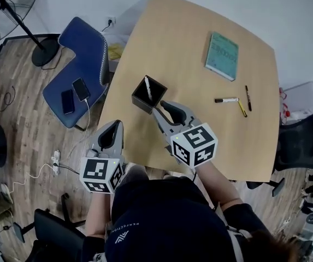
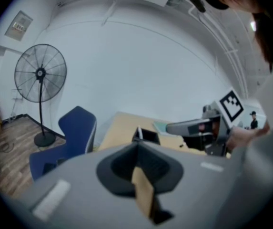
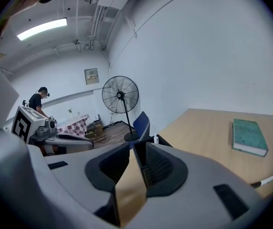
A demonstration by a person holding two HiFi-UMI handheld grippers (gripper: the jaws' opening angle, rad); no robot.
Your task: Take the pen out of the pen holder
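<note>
A black square pen holder (image 1: 147, 95) stands on the wooden table (image 1: 189, 42) near its left edge, with a white pen (image 1: 148, 88) upright in it. My right gripper (image 1: 164, 107) is shut and empty, its tips just to the right of and below the holder. My left gripper (image 1: 112, 130) is also shut and empty, at the table's near left edge, further from the holder. In the left gripper view the holder (image 2: 147, 135) and pen (image 2: 139, 131) show just beyond the shut left gripper (image 2: 137, 144). The right gripper (image 3: 137, 149) hides most of the holder (image 3: 164, 140).
A teal book (image 1: 222, 55) lies at the table's far side. A white marker (image 1: 226, 100), a black pen (image 1: 248, 97) and a yellow pen (image 1: 242, 109) lie at the right. A blue chair (image 1: 82, 70) holding two phones stands left of the table, a floor fan (image 1: 9, 4) beyond it.
</note>
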